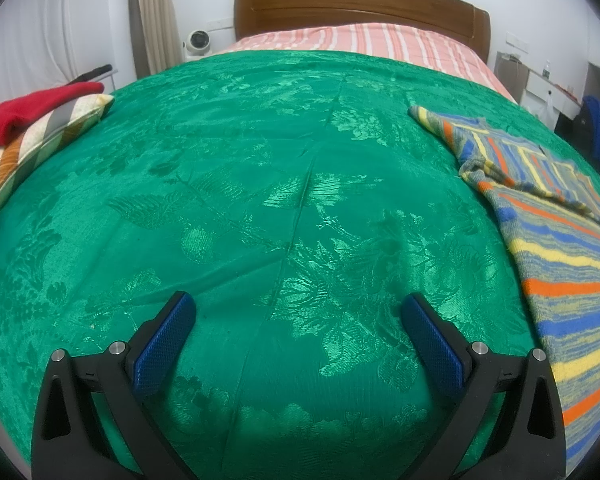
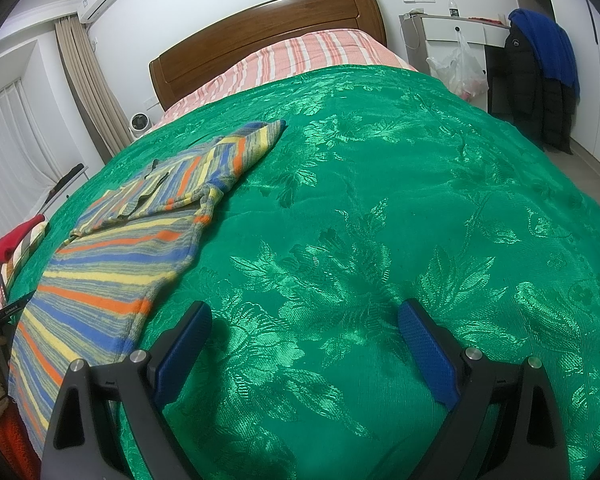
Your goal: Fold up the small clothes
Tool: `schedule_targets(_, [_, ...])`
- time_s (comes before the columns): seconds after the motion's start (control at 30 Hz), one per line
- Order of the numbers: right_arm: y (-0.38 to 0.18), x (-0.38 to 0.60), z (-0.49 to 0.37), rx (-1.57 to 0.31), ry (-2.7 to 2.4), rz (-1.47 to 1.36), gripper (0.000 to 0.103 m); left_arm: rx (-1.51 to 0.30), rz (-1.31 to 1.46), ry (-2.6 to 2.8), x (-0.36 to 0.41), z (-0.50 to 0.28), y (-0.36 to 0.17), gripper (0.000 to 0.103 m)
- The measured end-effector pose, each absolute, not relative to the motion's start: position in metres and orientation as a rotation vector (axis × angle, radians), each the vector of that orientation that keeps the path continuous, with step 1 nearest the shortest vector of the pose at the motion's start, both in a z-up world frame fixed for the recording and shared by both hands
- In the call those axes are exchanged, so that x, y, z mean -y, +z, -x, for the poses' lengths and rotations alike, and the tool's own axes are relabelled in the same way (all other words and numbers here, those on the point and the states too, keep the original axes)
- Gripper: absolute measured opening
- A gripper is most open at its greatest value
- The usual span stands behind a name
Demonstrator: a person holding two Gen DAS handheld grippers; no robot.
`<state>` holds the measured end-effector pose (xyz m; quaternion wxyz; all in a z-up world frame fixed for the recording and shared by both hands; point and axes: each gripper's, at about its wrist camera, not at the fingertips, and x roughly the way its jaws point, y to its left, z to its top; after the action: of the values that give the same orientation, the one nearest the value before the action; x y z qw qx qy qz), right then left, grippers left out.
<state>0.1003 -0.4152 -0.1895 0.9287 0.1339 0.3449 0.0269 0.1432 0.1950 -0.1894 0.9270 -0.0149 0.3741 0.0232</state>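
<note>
I see the left gripper (image 1: 297, 312) with jaws spread wide, holding nothing, above the green bedspread (image 1: 259, 184); the right gripper (image 2: 304, 320) is likewise spread and empty. The striped sweater (image 2: 111, 264) lies flat between them, one sleeve folded across its chest. A striped pillow (image 1: 39, 140) sits far left, a red garment (image 1: 35, 108) on top.
</note>
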Motion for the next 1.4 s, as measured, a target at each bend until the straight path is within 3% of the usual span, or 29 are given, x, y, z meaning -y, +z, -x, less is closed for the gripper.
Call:
schedule_targets(0.43, [-0.19, 0.415, -0.101, -0.711, 0.053, -0.272, 0.094, -0.77, 0.03, 0.049, -0.195, -0.144, -0.19, 0.103])
schedule_targets(0.57, [-0.187, 0.412, -0.109, -0.768, 0.041, -0.246, 0.094, -0.86, 0.048, 0.02, -0.203, -0.15, -0.176, 0.101])
schedule_targets(0.67, [-0.168, 0.405, -0.12, -0.938, 0.057, -0.147, 0.093, -0.871, 0.111, -0.044, -0.215, -0.132, -0.146, 0.1])
schedule_targets(0.77, [-0.129, 0.393, -0.093, -0.966, 0.175, -0.056, 0.093, -0.936, 0.13, -0.17, -0.207, -0.099, -0.125, 0.1])
schedule_targets(0.87, [-0.1, 0.371, -0.044, -1.004, 0.32, -0.039, 0.093, -1.052, 0.058, -0.279, -0.176, -0.063, -0.135, 0.1])
schedule_targets(0.93, [-0.103, 0.355, -0.011, -1.063, 0.383, -0.101, 0.093, -1.103, 0.022, -0.307, -0.155, -0.044, -0.15, 0.098])
schedule_targets(1.03, [-0.128, 0.334, 0.023, -1.156, 0.426, -0.164, 0.092, -1.167, -0.037, -0.346, -0.128, -0.027, -0.168, 0.08])
schedule_targets(1.13, [-0.156, 0.322, 0.039, -1.199, 0.406, -0.211, 0.074, -1.171, -0.168, -0.327, -0.104, -0.016, -0.179, 0.074])
schedule_targets(1.2, [-0.174, 0.322, 0.041, -1.211, 0.406, -0.274, 0.069, -1.171, -0.218, -0.326, -0.098, -0.014, -0.18, 0.059])
schedule_targets(1.23, [-0.179, 0.322, 0.04, -1.218, 0.406, -0.3, 0.061, -1.176, -0.221, -0.33, -0.097, -0.014, -0.179, 0.05])
schedule_targets(1.27, [-0.185, 0.323, 0.037, -1.223, 0.406, -0.317, 0.05, -1.188, -0.226, -0.334, -0.097, -0.014, -0.178, 0.031])
schedule_targets(1.3, [-0.187, 0.323, 0.033, -1.23, 0.404, -0.32, 0.041, -1.2, -0.23, -0.336, -0.097, -0.015, -0.177, 0.004])
schedule_targets(1.33, [-0.191, 0.323, 0.03, -1.246, 0.401, -0.321, 0.01, -1.215, -0.219, -0.345, -0.098, -0.016, -0.176, 0.005])
schedule_targets(1.37, [-0.191, 0.324, 0.026, -1.257, 0.392, -0.322, 0.004, -1.221, -0.198, -0.348, -0.1, -0.017, -0.174, 0.004])
schedule_targets(1.4, [-0.189, 0.327, 0.027, -1.256, 0.388, -0.331, 0.004, -1.226, -0.172, -0.354, -0.102, -0.018, -0.171, 0.004])
